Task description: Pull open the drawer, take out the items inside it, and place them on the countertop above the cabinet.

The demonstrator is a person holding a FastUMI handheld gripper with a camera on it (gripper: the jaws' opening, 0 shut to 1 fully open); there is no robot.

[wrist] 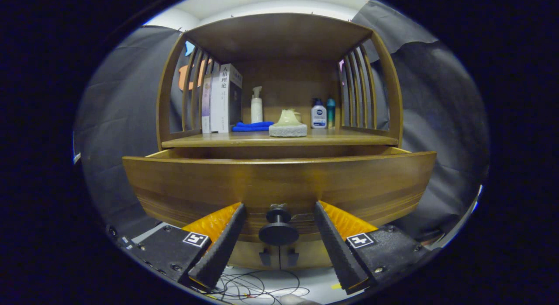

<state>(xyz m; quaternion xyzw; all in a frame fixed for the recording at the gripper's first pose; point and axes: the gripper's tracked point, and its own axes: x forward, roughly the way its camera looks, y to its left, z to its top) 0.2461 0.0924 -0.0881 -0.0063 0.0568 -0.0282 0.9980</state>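
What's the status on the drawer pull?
Gripper open, fingers straddling the knob, not touching. Drawer partly out, contents hidden. Nothing in the way.

Satin-finished wood is seen on the drawer [279, 182]; its knob [278, 228] is matt, dark; the folded cloth [252, 126] looks soft.

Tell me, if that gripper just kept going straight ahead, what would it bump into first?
Most likely the knob on the drawer front. The gripper is open, its fingers to either side of the knob and not touching it. Depth is hard to judge here.
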